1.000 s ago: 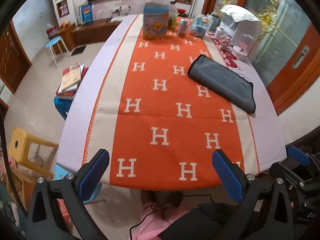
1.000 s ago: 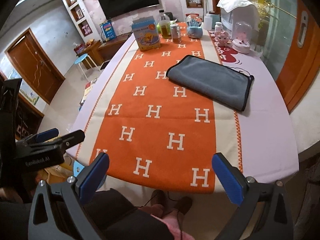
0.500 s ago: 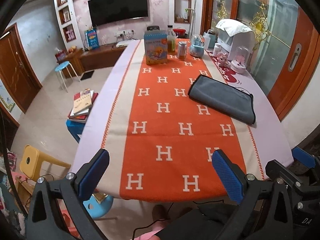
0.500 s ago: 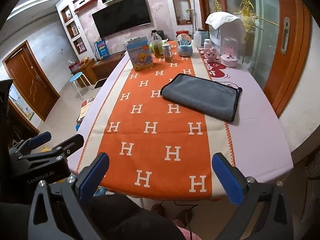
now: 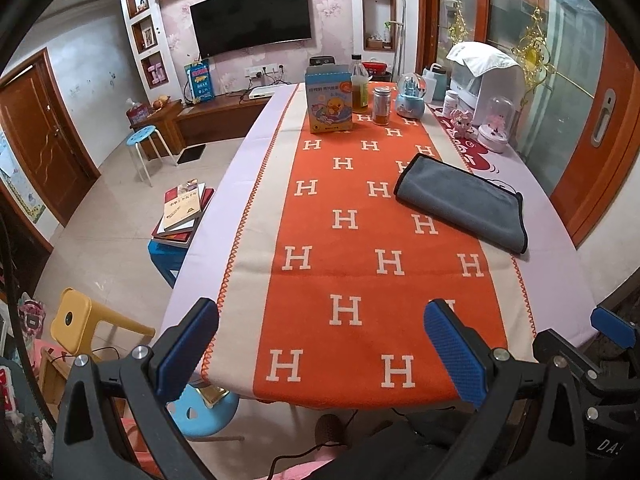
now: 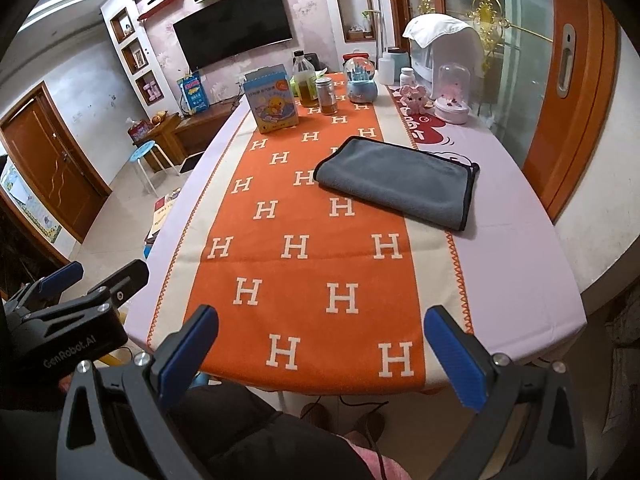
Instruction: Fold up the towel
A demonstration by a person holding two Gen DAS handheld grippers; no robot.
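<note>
A: Nearest the lens, what are the two tools doing?

B: The left hand-held gripper (image 5: 320, 350) sits low at the near end of the desk (image 5: 256, 184), blue pads spread wide with nothing between them. The right hand-held gripper (image 6: 320, 350) is the same: spread wide, empty, level, pointing down the length of the desk toward the far wall.

A: And past them?

B: An orange table runner with white H letters (image 5: 360, 280) runs lengthwise down the middle, over a pale lilac tablecloth (image 6: 520, 264).

A: Where is the cloth itself?

B: The grey microfibre towel with dark edging (image 5: 460, 204) lies flat, already doubled over, past the middle on the right side, well apart from both tools. It straddles the runner's right border and the lilac cloth. Its long axis runs diagonally, from the far-left rounded fold to the near-right dark-edged end.

A: Farther on?

B: A light blue carton with a yellow duck (image 5: 329, 98), a glass bottle of amber liquid (image 5: 359, 84) and a small metal-lidded jar (image 5: 382, 106) stand at the far end.

A: Does either view add anything?

B: The left view shows a stack of books on a blue stool (image 5: 182, 212) on the floor beside the desk; the right view catches the left tool's black body from the side, lettered GenRobot.AI.
</note>
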